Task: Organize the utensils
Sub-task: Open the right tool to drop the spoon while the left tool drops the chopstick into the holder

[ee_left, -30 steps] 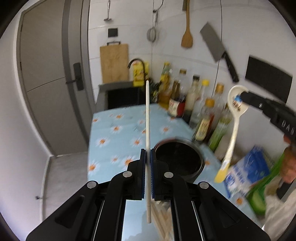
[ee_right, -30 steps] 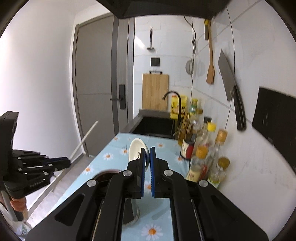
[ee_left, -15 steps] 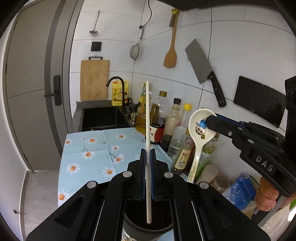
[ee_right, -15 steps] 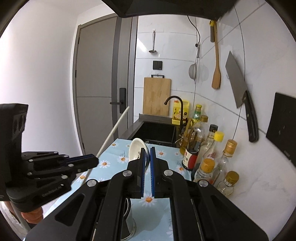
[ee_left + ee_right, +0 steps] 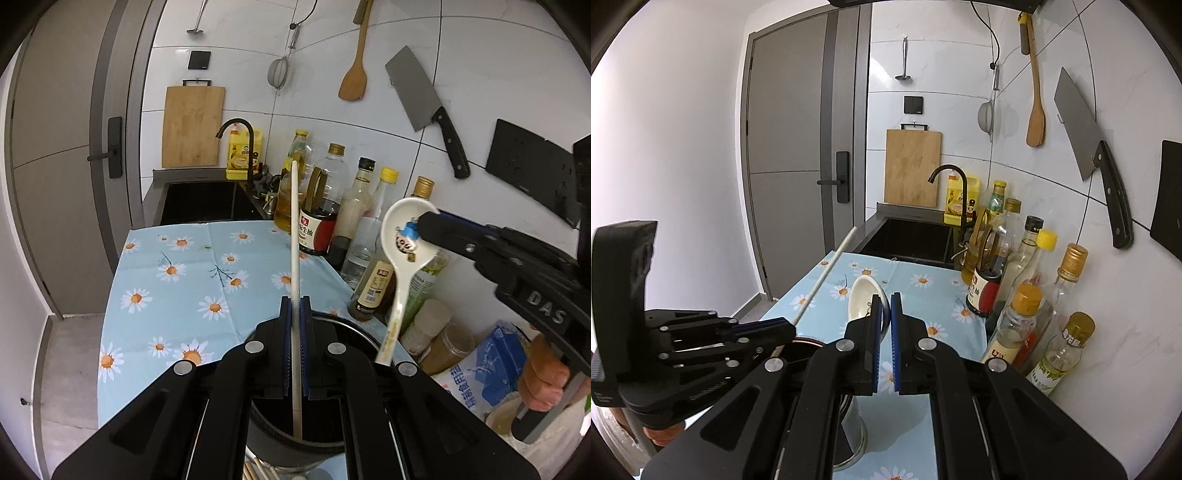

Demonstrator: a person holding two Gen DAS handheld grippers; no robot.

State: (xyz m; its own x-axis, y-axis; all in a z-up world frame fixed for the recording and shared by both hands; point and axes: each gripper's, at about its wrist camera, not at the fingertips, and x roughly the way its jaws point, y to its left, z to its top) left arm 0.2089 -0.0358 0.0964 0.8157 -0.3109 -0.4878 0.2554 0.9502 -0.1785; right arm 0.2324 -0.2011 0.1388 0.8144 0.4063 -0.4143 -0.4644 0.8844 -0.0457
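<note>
While the counter's daisy-print tablecloth [image 5: 177,280] spreads from the black sink [image 5: 201,201] toward both cameras, a grey door [image 5: 798,155] closes the far left of the room and a wooden cutting board [image 5: 192,127] leans on the tiled wall behind the sink. On that wall hang a cleaver [image 5: 424,99], a wooden spatula [image 5: 354,79] and a small strainer [image 5: 277,75]. A row of sauce and oil bottles [image 5: 1030,295] stands along the wall edge of the counter. Directly below the left gripper [image 5: 294,347] sits a dark cylindrical utensil holder [image 5: 354,328], its rim showing just past the fingers. The left gripper is clamped on a white chopstick [image 5: 294,236], which stands nearly upright between the blue pads; the lower end of the chopstick reaches down inside the mouth of the holder. The right gripper [image 5: 885,332] is closed on the bowl edge of a white ceramic spoon [image 5: 404,240] printed with a small cartoon figure. In the left wrist view the spoon hangs handle-down from the fingertips [image 5: 430,221], with the handle tip at the right rim of the holder; whether it touches the rim cannot be determined. Beside the holder stand a blue-and-white packet [image 5: 491,365] and two small jars [image 5: 428,325].
</note>
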